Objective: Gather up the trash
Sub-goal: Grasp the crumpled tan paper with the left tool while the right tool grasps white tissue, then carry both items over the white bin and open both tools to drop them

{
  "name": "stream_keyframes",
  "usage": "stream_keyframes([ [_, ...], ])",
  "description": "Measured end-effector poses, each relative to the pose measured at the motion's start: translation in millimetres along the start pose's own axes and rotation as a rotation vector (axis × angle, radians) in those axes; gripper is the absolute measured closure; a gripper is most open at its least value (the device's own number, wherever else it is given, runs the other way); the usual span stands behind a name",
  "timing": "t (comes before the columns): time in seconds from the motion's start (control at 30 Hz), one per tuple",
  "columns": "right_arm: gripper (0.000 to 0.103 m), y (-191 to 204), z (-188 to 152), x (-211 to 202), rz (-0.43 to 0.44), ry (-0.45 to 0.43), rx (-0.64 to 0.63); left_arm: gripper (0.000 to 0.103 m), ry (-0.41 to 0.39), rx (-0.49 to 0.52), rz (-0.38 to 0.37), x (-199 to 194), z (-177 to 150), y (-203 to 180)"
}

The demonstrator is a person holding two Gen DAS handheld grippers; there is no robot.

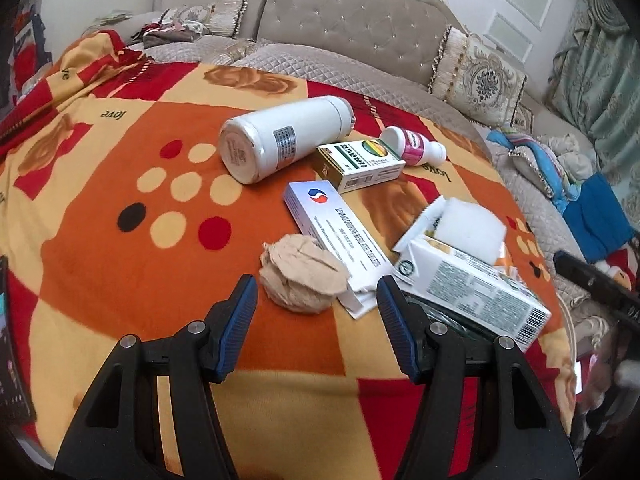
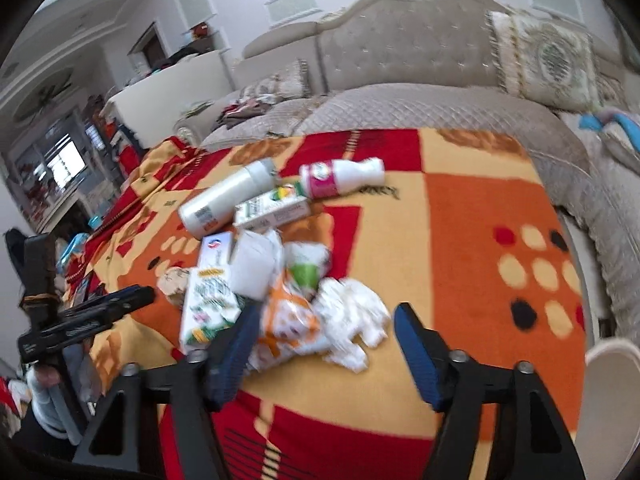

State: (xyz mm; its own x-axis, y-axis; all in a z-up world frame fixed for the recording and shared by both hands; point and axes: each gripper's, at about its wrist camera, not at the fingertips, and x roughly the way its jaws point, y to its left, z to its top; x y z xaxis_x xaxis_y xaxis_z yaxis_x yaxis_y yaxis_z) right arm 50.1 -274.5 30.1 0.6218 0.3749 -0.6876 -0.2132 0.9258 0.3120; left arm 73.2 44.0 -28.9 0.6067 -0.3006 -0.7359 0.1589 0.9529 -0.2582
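The left gripper (image 1: 316, 298) hung over the patterned blanket (image 1: 120, 184) with its jaws spread apart and nothing between them — the crumpled beige wad (image 1: 298, 278) lay just beyond its fingertips, touching the long white medicine box (image 1: 332, 232). The right gripper (image 2: 324, 320) was likewise parted and gripped nothing, though its left finger (image 2: 244, 332) overlapped the orange-and-white wrapper (image 2: 288, 320) and crumpled white tissue (image 2: 352, 320). Behind the medicine box lay the white flask (image 1: 280, 140), the green-and-white box (image 1: 360, 164) and a small pink-labelled bottle (image 1: 416, 146) — all on their sides.
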Motion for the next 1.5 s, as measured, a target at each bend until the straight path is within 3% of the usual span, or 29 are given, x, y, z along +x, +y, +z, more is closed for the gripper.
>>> stream_keyframes([
  [0.27, 0.054, 37, 31, 37, 0.140, 0.053, -0.075, 0.042, 0.050, 0.018, -0.007, 29, 10, 2],
  [0.53, 0.066, 56, 39, 78, 0.133, 0.120, -0.168, 0.043, 0.066, 0.006, -0.037, 40, 14, 4],
  [0.6, 0.073, 57, 39, 86, 0.112, 0.136, -0.188, 0.046, 0.076, 0.008, -0.043, 44, 14, 3],
  [0.7, 0.077, 52, 36, 92, 0.104, 0.152, -0.184, 0.062, 0.084, 0.015, -0.040, 48, 12, 2],
  [0.77, 0.078, 50, 33, 90, 0.096, 0.147, -0.187, 0.075, 0.087, 0.014, -0.039, 48, 11, 3],
  [0.87, 0.079, 52, 30, 79, 0.091, 0.122, -0.201, 0.079, 0.087, -0.016, -0.056, 42, 10, 8],
  [1.1, 0.080, 44, 30, 35, 0.097, 0.030, -0.160, 0.080, 0.038, -0.020, -0.067, 6, 9, 5],
  [1.5, 0.080, 18, 5, -10, 0.077, -0.012, -0.070, 0.080, -0.017, 0.079, -0.067, -37, 0, -46],
])
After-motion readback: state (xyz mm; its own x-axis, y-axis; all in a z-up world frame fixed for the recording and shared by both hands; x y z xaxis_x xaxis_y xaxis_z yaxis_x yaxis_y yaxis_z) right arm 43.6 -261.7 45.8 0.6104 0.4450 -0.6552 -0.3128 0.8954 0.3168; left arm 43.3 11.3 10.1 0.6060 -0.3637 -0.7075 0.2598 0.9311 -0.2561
